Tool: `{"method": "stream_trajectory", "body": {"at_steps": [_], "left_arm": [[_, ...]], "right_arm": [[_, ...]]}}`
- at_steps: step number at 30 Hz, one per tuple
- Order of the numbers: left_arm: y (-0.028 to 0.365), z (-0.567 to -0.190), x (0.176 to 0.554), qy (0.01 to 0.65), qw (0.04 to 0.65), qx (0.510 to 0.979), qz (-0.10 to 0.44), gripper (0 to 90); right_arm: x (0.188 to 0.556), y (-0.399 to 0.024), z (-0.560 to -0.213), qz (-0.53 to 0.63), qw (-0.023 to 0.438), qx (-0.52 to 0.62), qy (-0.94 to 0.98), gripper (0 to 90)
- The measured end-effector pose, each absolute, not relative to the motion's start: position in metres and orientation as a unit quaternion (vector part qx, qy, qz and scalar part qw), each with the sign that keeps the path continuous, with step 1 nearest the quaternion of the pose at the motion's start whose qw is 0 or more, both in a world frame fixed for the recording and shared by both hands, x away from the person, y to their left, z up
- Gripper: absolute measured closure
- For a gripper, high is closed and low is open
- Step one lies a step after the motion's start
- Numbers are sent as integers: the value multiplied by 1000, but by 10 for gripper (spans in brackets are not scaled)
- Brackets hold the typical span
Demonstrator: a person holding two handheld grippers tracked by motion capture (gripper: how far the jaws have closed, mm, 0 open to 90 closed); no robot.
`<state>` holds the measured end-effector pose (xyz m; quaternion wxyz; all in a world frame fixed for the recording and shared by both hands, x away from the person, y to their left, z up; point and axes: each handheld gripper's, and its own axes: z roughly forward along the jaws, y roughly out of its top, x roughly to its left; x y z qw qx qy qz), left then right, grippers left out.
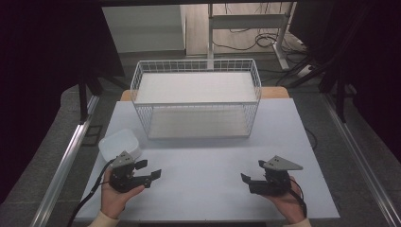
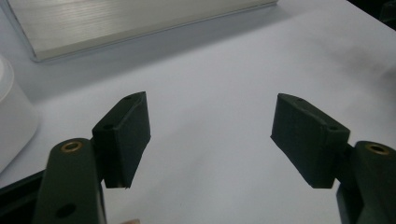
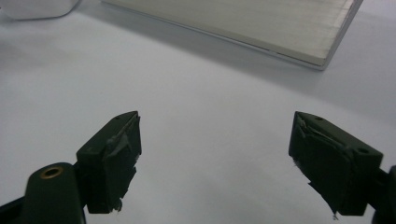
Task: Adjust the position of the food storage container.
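Left gripper (image 1: pixel 147 172) near-left on the white surface (image 1: pixel 203 165), jaws wide apart, nothing btwn them. Right gripper (image 1: pixel 253 174) near-right, jaws also spread, nothing held. Both rest in the person's hands, well apart from each other. White wire basket (image 1: pixel 196 97) sits far-center on the surface, w/ a pale board in its bottom. White rounded container (image 1: pixel 118 144) at left, just beyond the left gripper.

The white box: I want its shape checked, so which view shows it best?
The high view: the white box shows whole there, square with rounded corners, on the table beside the left hand-held gripper. The left gripper view catches one cropped side, the right gripper view a corner.
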<state>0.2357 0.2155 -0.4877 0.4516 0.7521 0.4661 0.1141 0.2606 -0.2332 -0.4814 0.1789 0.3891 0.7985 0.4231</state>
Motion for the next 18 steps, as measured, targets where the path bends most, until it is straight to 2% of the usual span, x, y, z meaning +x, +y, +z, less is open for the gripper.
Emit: {"method": "stream_trajectory", "body": {"at_steps": [18], "left_arm": [[220,-483,228,461,444,759,122,274]], "right_arm": [[261,-239,-480,418,183,399,796,221]]}}
